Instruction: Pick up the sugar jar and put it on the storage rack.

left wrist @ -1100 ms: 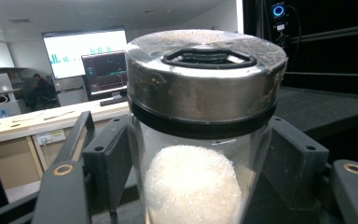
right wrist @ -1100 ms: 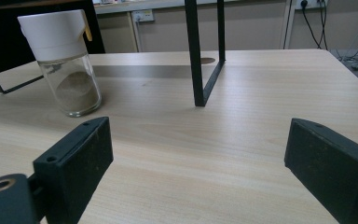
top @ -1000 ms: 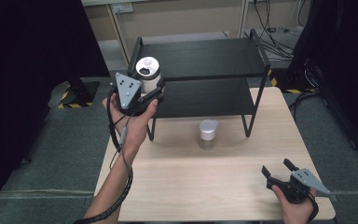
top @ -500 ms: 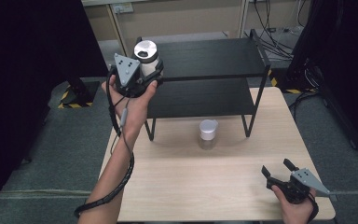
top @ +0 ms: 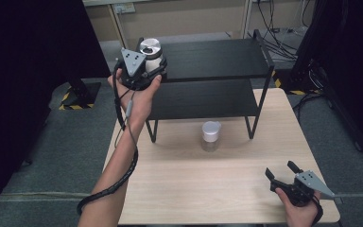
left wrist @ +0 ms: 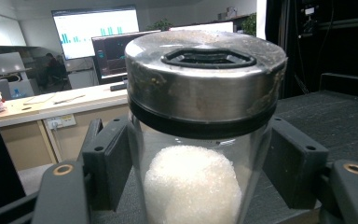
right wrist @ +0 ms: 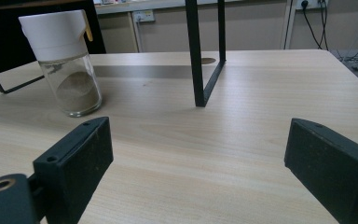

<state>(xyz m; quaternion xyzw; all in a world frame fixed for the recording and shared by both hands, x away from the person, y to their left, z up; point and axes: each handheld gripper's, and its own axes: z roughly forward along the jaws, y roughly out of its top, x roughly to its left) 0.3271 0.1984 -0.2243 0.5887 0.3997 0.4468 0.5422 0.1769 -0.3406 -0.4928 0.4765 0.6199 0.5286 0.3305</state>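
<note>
- The left gripper (top: 147, 64) was clamped on a glass jar with a steel lid (left wrist: 205, 79). In the left gripper view its two black pads pressed the clear wall from both sides, just under the black band of the lid.
- The jar was held upright in the air at the left front corner of the black two-tier rack (top: 217, 59), about level with the top shelf. I could not tell whether its base touched the shelf.
- A white, coarse-grained filling (left wrist: 193, 186) sat in the lower part of the jar, which looked roughly half full.
- Judging by glass wall, metal lid and contents, the jar was probably moderately heavy, rigid and breakable. The smooth glass could slip, so a firm squeeze on the body below the lid looked like the right hold. The lid's overhang above the pads would help stop a downward slide.
- The right gripper (top: 283, 174) rested low at the near right corner of the wooden table (top: 236, 189), its jaws spread wide with nothing between them.
- A second glass jar with a white cap (right wrist: 65, 60), holding brownish powder, stood on the table under the rack's front edge, well apart from both grippers.
</note>
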